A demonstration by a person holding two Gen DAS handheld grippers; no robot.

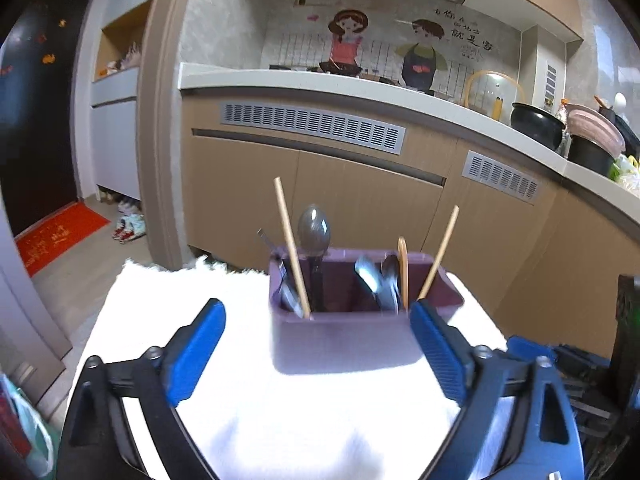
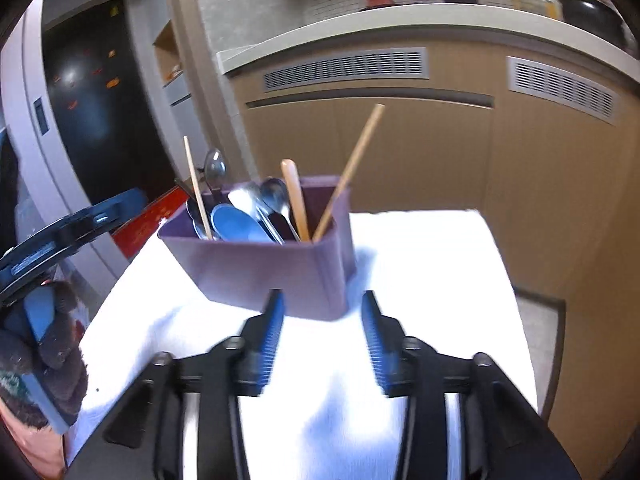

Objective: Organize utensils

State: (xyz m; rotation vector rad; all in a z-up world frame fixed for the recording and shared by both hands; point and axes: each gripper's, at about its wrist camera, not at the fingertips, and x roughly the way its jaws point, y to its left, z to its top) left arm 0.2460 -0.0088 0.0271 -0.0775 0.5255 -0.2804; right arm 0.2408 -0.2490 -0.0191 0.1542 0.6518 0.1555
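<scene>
Purple utensil holder (image 1: 344, 320) at twelve o'clock on white cloth (image 1: 280, 420), holding chopsticks (image 1: 291, 246) and spoons (image 1: 314, 226). Left gripper (image 1: 318, 344) spread wide, right gripper (image 2: 323, 320) half-spread, both empty. Bare cloth at three o'clock.

left tongs (image 1: 318, 316) wide apart, right tongs (image 2: 323, 312) parted

Utensils (image 2: 256, 208) upright in purple holder (image 2: 272, 272)
</scene>
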